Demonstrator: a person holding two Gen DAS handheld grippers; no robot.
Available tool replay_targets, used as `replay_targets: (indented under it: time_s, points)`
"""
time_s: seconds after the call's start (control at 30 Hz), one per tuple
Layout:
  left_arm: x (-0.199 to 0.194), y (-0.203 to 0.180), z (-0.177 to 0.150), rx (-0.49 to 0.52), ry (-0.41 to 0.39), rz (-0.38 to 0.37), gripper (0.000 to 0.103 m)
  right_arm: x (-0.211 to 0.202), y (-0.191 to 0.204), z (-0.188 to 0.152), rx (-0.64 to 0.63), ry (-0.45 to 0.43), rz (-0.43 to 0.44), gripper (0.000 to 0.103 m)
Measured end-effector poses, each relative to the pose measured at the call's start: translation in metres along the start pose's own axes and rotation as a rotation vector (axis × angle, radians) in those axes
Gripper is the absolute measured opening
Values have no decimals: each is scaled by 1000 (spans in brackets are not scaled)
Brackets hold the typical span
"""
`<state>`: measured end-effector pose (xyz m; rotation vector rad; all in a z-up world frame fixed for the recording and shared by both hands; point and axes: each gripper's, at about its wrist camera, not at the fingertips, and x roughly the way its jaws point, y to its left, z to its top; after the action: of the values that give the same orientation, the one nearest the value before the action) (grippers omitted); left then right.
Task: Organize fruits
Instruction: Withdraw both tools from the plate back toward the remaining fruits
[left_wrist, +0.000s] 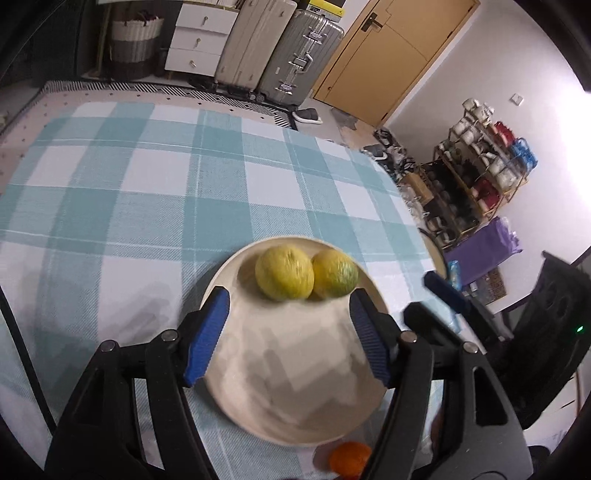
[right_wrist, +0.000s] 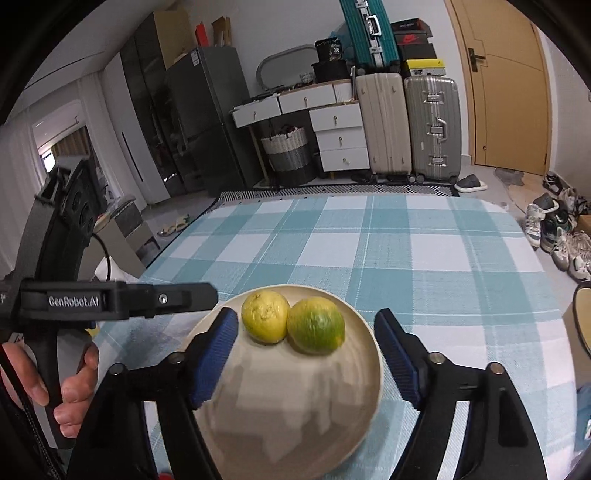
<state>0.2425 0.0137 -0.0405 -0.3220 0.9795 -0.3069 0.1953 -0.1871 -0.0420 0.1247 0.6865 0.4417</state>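
A round cream-coloured plate (right_wrist: 354, 417) is being shown resting on a table covered by a teal-and-white checked cloth (right_wrist: 369, 243). Two round citrus fruits are lying on the plate's far half, touching each other. The yellow fruit (right_wrist: 265, 316) is placed at about eleven o'clock on the plate, its dimpled end turned toward the camera. The green-and-yellow fruit (right_wrist: 316, 326) is seated at about twelve o'clock. Both are near-spherical, so no long axis can be told.

The right gripper (right_wrist: 306, 349) is being held wide open over the plate, nothing gripped. The left gripper (left_wrist: 288, 332) is likewise spread wide and empty. A small orange fruit (left_wrist: 349, 458) is glimpsed beside the plate's near rim at six o'clock.
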Motion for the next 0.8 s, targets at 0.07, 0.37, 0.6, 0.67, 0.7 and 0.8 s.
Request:
replay_targets:
  time_s: [0.07, 0.37, 0.6, 0.67, 0.7, 0.8]
  points:
    - [-8, -4, -8, 22, -7, 23, 66, -10, 1, -2, 7, -9, -4, 82]
    - [-46, -21, -42, 98, -58, 127, 79, -50, 10, -15, 42, -45, 14, 94]
    - [-72, -28, -64, 117, -108, 191, 83, -77, 25, -27, 34, -62, 20, 97]
    - [-79, -30, -71, 122, -118, 212, 83, -82, 27, -30, 32, -64, 20, 99]
    - [-81, -31, -74, 123, -121, 219, 84, -85, 28, -31, 33, -65, 18, 99]
    - [-90, -33, -84, 124, -134, 233, 88, -93, 30, -37, 36, -67, 23, 100]
